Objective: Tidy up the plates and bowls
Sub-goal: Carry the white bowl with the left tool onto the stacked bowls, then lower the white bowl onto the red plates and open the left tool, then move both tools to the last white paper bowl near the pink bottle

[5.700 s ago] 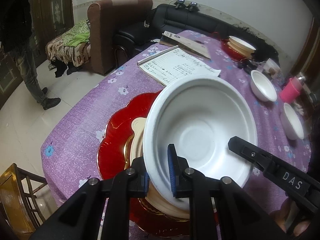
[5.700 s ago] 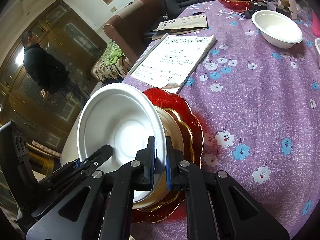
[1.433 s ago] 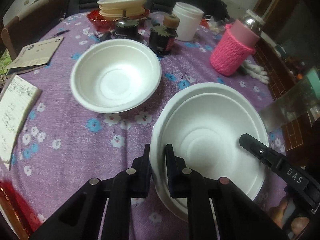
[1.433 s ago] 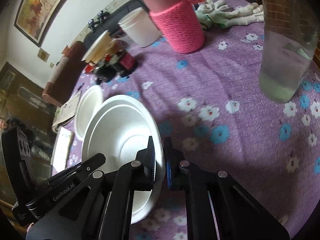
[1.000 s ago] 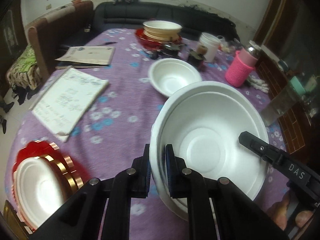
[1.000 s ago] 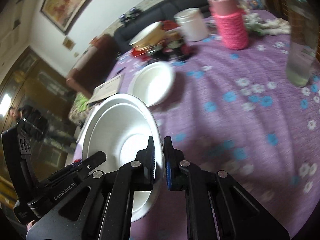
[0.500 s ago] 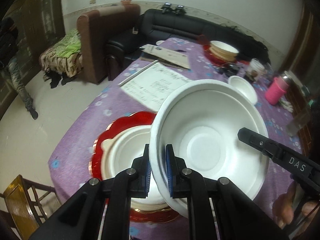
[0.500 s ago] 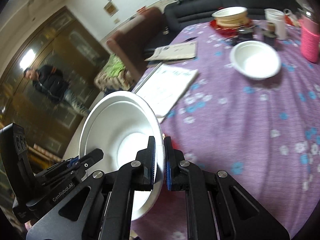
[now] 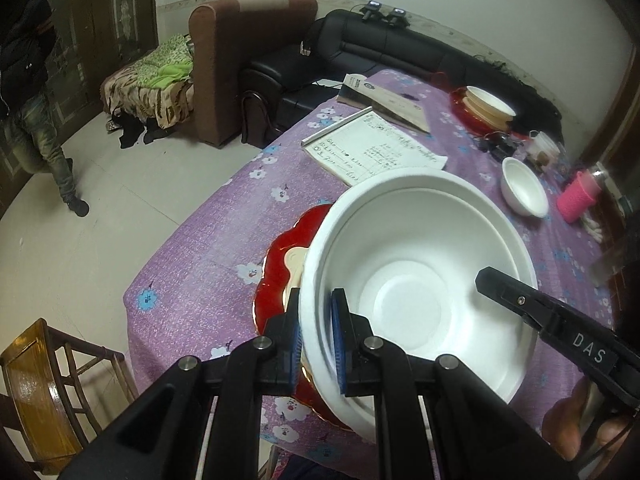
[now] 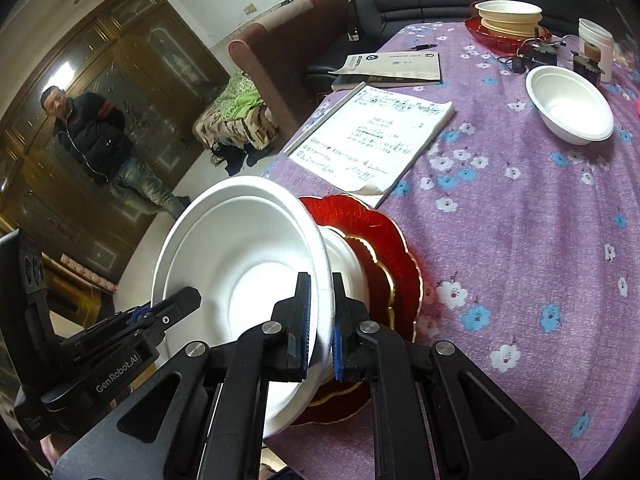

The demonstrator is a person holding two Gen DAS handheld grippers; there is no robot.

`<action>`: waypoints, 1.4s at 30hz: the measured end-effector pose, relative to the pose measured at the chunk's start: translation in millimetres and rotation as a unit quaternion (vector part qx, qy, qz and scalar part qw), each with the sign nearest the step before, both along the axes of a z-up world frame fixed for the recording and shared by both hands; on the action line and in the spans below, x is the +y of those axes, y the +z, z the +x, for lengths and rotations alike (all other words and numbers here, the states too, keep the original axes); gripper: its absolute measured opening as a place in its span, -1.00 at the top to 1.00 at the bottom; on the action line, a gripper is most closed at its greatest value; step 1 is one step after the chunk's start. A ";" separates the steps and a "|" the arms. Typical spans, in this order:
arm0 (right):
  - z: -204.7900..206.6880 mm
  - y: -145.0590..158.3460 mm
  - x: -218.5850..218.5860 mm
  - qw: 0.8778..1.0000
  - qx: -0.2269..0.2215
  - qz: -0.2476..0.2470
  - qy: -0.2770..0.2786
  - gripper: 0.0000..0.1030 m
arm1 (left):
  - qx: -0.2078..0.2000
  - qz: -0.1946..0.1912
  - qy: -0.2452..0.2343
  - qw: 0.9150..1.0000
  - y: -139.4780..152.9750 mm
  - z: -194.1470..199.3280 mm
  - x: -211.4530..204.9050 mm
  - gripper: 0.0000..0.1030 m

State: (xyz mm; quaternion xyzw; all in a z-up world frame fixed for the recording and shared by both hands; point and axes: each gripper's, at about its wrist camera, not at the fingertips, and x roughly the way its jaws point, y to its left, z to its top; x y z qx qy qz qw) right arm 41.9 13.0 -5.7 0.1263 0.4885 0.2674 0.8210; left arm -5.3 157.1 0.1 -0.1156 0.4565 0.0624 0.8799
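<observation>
Since a moment ago I am carrying the white foam bowls (image 9: 416, 280) back across the purple floral tablecloth (image 10: 520, 220), so they are now hanging tilted over the red scalloped plate (image 10: 384, 232). My left gripper (image 9: 316, 332) is pinching the nested rims shut on the side nearest the plate. My right gripper (image 10: 320, 316) is clamping the opposite rim, while a single white bowl (image 10: 568, 104) is sitting well beyond the plate, past the open notebook (image 10: 372, 136).

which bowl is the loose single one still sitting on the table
On the purple flowered tablecloth, look past the open handwritten notebook toward the far end. The small white foam bowl stands there alone and upright on the cloth, unlike the cream bowls stacked on the far red plate.
</observation>
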 end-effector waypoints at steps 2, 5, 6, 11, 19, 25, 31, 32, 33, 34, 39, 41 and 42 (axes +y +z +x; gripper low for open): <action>-0.4 -2.1 3.3 1.000 0.002 -0.003 0.001 0.84 | 0.002 -0.002 0.001 1.000 -2.6 1.7 4.0 0.77; -0.8 -7.1 6.8 1.000 0.008 -0.006 0.000 0.84 | 0.008 -0.001 0.004 1.000 -7.9 2.7 8.8 0.76; -0.3 -9.4 7.6 1.000 0.011 -0.006 0.000 0.84 | 0.009 0.001 0.005 1.000 -9.6 3.5 9.9 0.72; 3.4 -18.8 11.7 1.000 0.026 -0.005 0.007 0.80 | 0.019 0.022 0.010 1.000 -17.2 6.1 10.9 0.67; -0.5 -5.2 0.8 1.000 -0.011 0.005 0.004 0.51 | 0.009 0.082 0.024 0.996 -9.3 -0.4 10.9 0.04; -4.3 14.2 -46.5 0.995 -0.067 0.056 -0.040 0.51 | -0.029 0.125 0.064 0.990 14.6 -18.4 17.4 -0.19; 5.5 21.8 -127.3 0.984 -0.082 0.061 -0.145 0.52 | -0.084 0.172 0.048 0.980 50.4 -18.5 -5.9 -0.59; 6.6 21.6 -144.3 0.981 -0.080 0.068 -0.164 0.52 | -0.076 0.175 0.042 0.981 47.8 -13.1 -9.9 -0.59; 6.6 22.4 -155.3 0.978 -0.080 0.074 -0.176 0.52 | -0.069 0.170 0.038 0.982 43.6 -8.8 -10.8 -0.59; 5.9 22.7 -165.5 0.976 -0.082 0.079 -0.186 0.52 | -0.055 0.156 0.032 0.986 36.4 -3.3 -9.0 -0.59; 5.4 20.0 -192.7 0.969 -0.087 0.085 -0.216 0.43 | -0.050 0.092 0.048 0.993 35.2 -4.2 6.8 -0.59; 7.1 14.3 -192.8 0.969 -0.082 0.091 -0.216 0.43 | -0.072 0.112 0.063 0.989 46.7 -10.8 8.3 -0.59; 8.2 11.8 -192.5 0.969 -0.080 0.092 -0.216 0.43 | -0.082 0.124 0.074 0.986 51.6 -12.5 9.9 -0.59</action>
